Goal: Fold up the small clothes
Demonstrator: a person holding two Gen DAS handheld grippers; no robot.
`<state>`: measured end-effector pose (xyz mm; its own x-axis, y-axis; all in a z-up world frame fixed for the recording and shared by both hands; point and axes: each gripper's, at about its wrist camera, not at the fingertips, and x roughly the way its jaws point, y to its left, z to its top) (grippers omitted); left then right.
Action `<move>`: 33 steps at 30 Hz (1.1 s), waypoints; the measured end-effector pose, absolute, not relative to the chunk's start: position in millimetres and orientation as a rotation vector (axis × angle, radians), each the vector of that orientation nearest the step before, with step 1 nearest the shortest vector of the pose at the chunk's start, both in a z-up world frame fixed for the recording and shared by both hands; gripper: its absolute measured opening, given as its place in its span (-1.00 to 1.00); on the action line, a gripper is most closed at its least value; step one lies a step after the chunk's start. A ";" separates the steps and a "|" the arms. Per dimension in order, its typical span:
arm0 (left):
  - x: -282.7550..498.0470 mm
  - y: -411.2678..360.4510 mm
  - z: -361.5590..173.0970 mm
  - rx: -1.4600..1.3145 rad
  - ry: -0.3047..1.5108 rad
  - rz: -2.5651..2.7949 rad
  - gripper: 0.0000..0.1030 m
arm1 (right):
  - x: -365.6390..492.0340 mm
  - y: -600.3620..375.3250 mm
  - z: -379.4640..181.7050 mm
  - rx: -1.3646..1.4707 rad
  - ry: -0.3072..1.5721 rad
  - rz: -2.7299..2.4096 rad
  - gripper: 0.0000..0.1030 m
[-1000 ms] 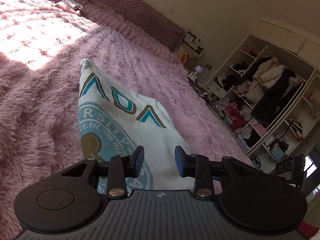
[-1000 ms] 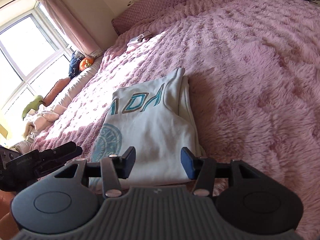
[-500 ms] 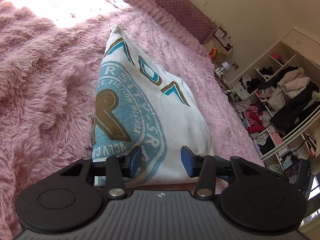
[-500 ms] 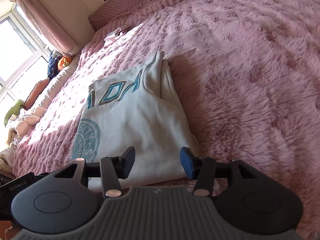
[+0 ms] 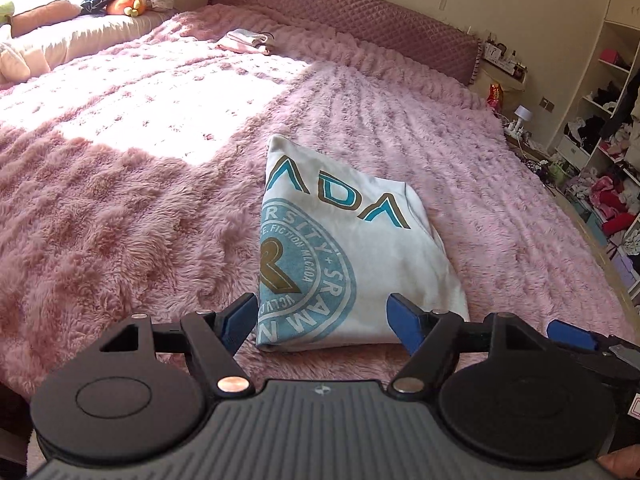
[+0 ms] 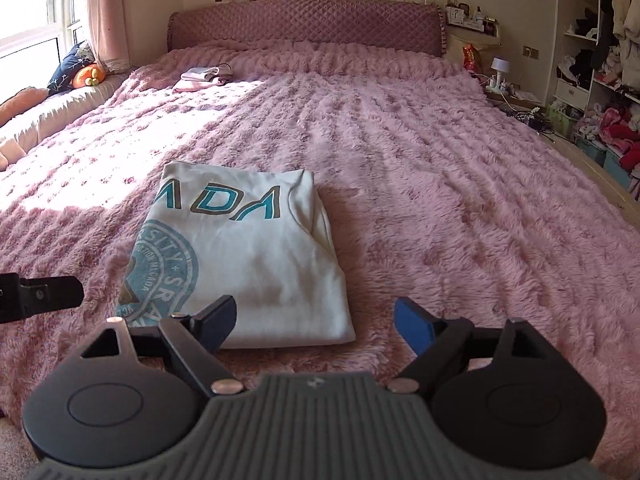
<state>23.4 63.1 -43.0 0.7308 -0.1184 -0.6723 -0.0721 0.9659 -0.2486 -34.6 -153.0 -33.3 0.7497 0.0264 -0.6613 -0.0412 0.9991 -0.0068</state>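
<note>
A folded white shirt (image 5: 360, 240) with a teal round print and teal letters lies flat on the pink fluffy bed cover (image 5: 120, 220). My left gripper (image 5: 324, 320) hovers above the shirt's near edge. Its jaws are opening wide and nothing is between the blue pads. In the right wrist view the same shirt (image 6: 260, 260) lies to the left of centre. My right gripper (image 6: 316, 322) hangs over the shirt's near right corner and the bed cover (image 6: 460, 200), jaws opening, nothing held. The left gripper's finger (image 6: 40, 296) shows at that view's left edge.
A small pile of pink and white clothes (image 5: 244, 42) (image 6: 202, 78) sits near the quilted headboard (image 6: 304, 20). Cushions (image 6: 76, 68) line the window side on the left. Open shelves full of clothes (image 6: 600, 60) and a bedside lamp (image 6: 500, 68) stand on the right.
Both grippers have drawn back and up from the shirt, and their jaws have spread wide. The views now take in the whole bed; the shirt stays folded on the cover.
</note>
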 end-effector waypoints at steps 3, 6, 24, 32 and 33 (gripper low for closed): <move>10.5 60.4 -45.1 -0.265 0.781 0.007 0.68 | -48.5 -151.3 -34.4 0.003 0.788 0.027 0.59; 2.4 56.5 -51.5 -0.268 0.824 0.019 0.68 | -58.6 -148.4 -36.0 -0.004 0.826 0.007 0.59; -1.9 36.3 -56.7 -0.199 0.883 0.012 0.67 | -72.2 -128.6 -26.9 -0.134 0.818 -0.041 0.59; -1.8 35.3 -58.6 -0.187 0.900 0.029 0.67 | -71.6 -126.6 -30.2 -0.141 0.833 -0.052 0.59; -1.9 34.7 -58.8 -0.184 0.903 0.032 0.67 | -71.8 -126.6 -30.7 -0.141 0.834 -0.054 0.59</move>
